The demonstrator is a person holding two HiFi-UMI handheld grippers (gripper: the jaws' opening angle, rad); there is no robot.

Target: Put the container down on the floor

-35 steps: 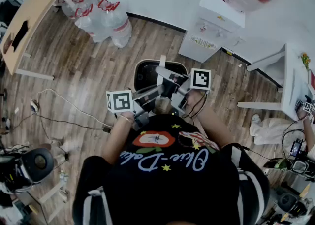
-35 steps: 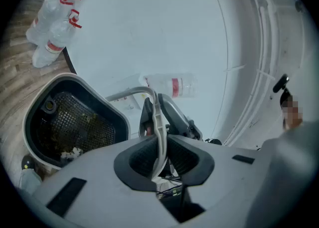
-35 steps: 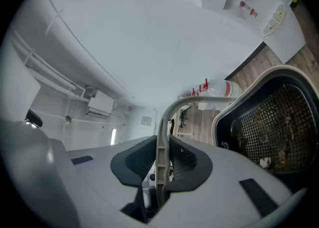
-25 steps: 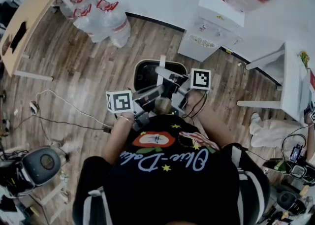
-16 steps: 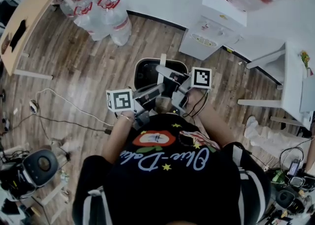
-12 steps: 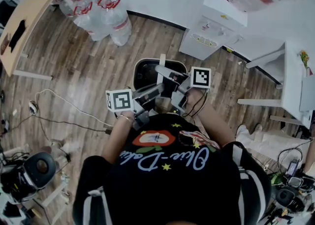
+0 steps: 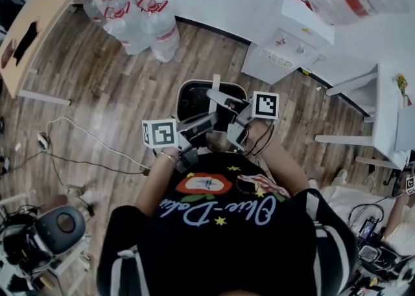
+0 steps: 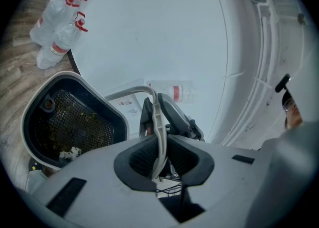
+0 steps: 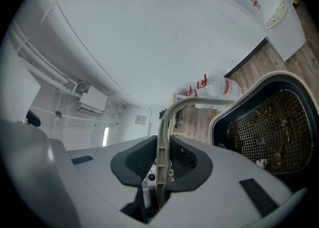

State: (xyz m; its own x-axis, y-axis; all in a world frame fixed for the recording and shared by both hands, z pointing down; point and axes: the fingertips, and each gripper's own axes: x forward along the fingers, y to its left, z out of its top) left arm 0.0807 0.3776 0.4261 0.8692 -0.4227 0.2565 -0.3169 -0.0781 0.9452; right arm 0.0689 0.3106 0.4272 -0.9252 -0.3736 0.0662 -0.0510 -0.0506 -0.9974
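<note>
The container point(image 7: 196, 96) is a black mesh-bottomed basket with a white rim and a white bail handle point(image 7: 214, 87). I hold it in the air in front of me, above the wood floor. Both grippers are shut on the handle: my left gripper point(image 7: 209, 120) comes in from the left, my right gripper point(image 7: 220, 98) from the right. In the left gripper view the handle point(image 8: 158, 132) runs between the pads of the left gripper point(image 8: 159, 159), with the container point(image 8: 70, 122) to the left. In the right gripper view the right gripper point(image 9: 160, 164) pinches the handle point(image 9: 162, 172), and the container point(image 9: 264, 127) hangs to the right.
Large water bottles point(image 7: 139, 26) lie by the far wall next to a wooden table point(image 7: 35, 26). A white water dispenser point(image 7: 288, 35) stands at the back right, a white table point(image 7: 389, 113) further right. Cables point(image 7: 84, 139) trail over the floor at left. Another person point(image 7: 353, 197) sits at lower right.
The room has slid rightwards in the head view: bottles and dispenser stand further right. Both grippers and the container keep their places in front of my body. The person at right has shifted.
</note>
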